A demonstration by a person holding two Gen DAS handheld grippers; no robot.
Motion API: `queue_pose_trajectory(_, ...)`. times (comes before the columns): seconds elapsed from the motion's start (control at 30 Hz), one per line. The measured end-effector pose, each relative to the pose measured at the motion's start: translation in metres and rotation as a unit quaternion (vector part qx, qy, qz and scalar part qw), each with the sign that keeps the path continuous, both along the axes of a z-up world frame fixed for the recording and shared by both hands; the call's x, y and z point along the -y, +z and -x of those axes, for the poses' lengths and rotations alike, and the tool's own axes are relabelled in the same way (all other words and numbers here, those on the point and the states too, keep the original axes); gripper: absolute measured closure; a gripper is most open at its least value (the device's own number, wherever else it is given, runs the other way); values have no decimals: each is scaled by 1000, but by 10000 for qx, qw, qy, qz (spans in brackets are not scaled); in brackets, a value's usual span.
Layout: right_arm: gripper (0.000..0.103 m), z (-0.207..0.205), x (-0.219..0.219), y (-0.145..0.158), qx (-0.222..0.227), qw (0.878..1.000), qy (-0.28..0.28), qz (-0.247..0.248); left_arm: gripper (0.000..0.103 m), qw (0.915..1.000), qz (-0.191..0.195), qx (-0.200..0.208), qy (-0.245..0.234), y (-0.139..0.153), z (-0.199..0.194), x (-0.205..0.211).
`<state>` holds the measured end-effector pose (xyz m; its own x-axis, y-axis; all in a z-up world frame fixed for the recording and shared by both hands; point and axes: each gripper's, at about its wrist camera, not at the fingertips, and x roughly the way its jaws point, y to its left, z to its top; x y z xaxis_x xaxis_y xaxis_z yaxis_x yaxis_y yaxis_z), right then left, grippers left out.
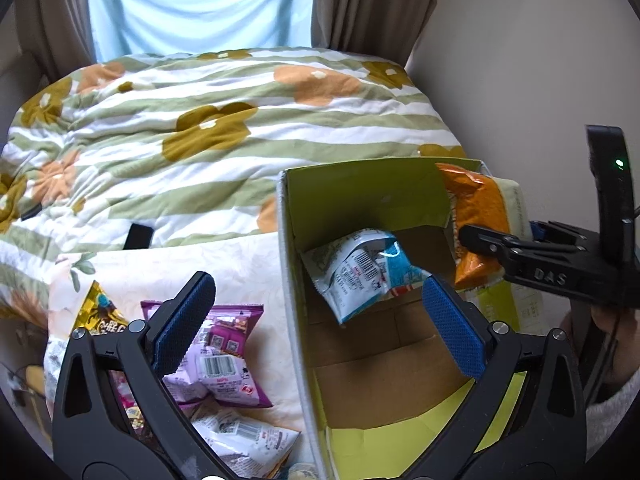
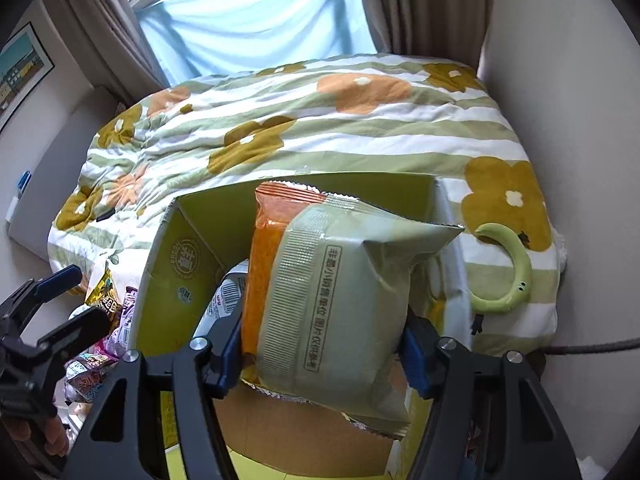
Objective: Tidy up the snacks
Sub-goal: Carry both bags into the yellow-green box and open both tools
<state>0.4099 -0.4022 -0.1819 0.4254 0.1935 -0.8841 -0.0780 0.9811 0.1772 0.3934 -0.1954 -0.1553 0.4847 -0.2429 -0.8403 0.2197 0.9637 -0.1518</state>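
While my left gripper [image 1: 316, 328] hangs with its jaws spread wide and nothing between them, a heap of loose snacks lies beneath it on the bed: a gold foil packet [image 1: 94, 312] farthest left, a purple plastic snack packet with a barcode [image 1: 224, 356] just beside it, and a white printed packet [image 1: 244, 436] nearer to me, touching the purple one. They rest on a pale floral cloth [image 1: 240, 256] spread over the green-striped quilt with orange and mustard flowers [image 1: 200, 120].

To the right of the heap stands an open cardboard box with yellow-green flaps [image 1: 360, 196]. Inside it a white and blue snack packet [image 1: 360, 268] leans tilted against the far wall, above the bare brown floor.

Farther right, my right gripper [image 2: 324, 352] has its jaws clamped on a large pale green and orange snack bag [image 2: 332, 292], one blue pad on each side. The bag is upright over the box's right part, its lower edge above the cardboard floor; I cannot tell whether it touches.

On the quilt just right of the box lies a light green curved plastic ring [image 2: 508, 268].
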Motion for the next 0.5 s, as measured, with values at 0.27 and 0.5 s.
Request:
queue_pose_trajectory(0.27,0,3,-3,-10,125,9995,-151,233,1,9998,-88,-112,111,-10,8,-11)
queue_pose_trajectory(0.5,0,29,-2,14,321,9989,-115,312,1,9999,-67,-64,99,-3,18,-11)
